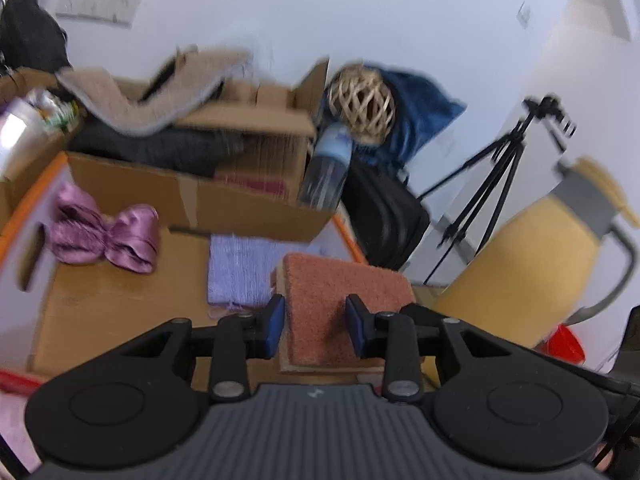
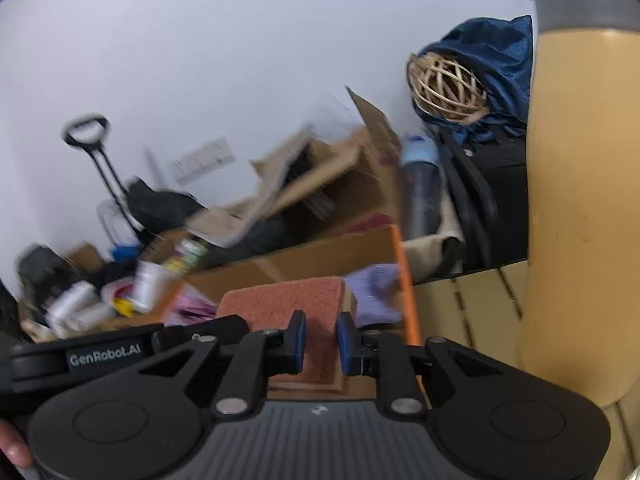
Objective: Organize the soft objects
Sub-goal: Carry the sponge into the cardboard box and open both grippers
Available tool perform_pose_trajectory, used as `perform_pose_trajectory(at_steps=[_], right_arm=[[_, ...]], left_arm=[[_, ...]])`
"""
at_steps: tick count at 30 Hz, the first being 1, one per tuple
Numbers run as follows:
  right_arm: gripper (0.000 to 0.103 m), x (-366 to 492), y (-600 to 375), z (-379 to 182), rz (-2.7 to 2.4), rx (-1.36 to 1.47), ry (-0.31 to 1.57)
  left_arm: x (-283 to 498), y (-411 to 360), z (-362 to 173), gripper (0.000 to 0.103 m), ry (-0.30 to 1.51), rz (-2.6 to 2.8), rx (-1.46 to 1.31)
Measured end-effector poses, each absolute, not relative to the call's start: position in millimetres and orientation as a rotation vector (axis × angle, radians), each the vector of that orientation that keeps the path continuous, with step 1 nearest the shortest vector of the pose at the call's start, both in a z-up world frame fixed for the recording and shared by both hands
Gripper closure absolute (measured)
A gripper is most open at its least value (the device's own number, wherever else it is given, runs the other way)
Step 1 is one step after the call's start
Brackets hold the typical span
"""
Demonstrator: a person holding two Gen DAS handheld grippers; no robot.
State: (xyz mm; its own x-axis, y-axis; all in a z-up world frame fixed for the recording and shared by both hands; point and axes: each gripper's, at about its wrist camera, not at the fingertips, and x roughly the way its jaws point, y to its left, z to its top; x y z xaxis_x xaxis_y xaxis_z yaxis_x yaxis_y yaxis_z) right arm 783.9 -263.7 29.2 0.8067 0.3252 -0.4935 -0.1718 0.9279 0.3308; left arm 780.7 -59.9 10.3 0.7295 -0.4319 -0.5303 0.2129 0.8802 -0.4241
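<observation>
1. Lying on brown cardboard, the terracotta cloth (image 1: 344, 292) sits between our 2 tools.
2. Our left tool (image 1: 315, 326) straddles its near edge, jaws apart; whether they touch, we cannot tell.
3. Our right tool (image 2: 321, 342) stands narrower over it.
4. Beside it lie a lilac cloth (image 1: 236, 270) and purple satin (image 1: 104, 232).
5. Behind stands a cardboard box (image 1: 192, 196).

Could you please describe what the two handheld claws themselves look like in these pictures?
Both look alike. The left claw and right claw have blue pads on black fingers, black linkage arms with silver rivets, two round black discs and a ribbed grey centre plate. The side view of the left unit carries white "GenRobot.AI" lettering. A bare fingertip shows at the edge.
</observation>
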Motion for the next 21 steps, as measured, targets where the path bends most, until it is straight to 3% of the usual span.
perform_pose_trajectory(at_steps=[7,13,15,19,21], right_arm=[[0.084,801.0,-263.6,-13.3,0.18,0.223,0.65],[0.087,784.1,-248.6,-14.2,0.134,0.05,0.65],[0.081,776.7,-243.6,-12.6,0.129,0.017,0.638],[0.076,768.0,-242.8,-3.5,0.134,0.034,0.637],[0.065,750.5,-242.2,15.3,0.161,0.051,0.623]], left_arm=[[792.5,-81.1,-28.1,0.064,0.745,-0.351,-0.263],[735.1,-53.9,12.6,0.057,0.639,-0.351,-0.216],[712.8,-42.2,30.3,0.05,0.61,-0.33,-0.183],[680.1,-19.0,60.6,0.049,0.579,-0.254,-0.125],[660.9,-6.3,75.4,0.044,0.549,-0.213,-0.088]])
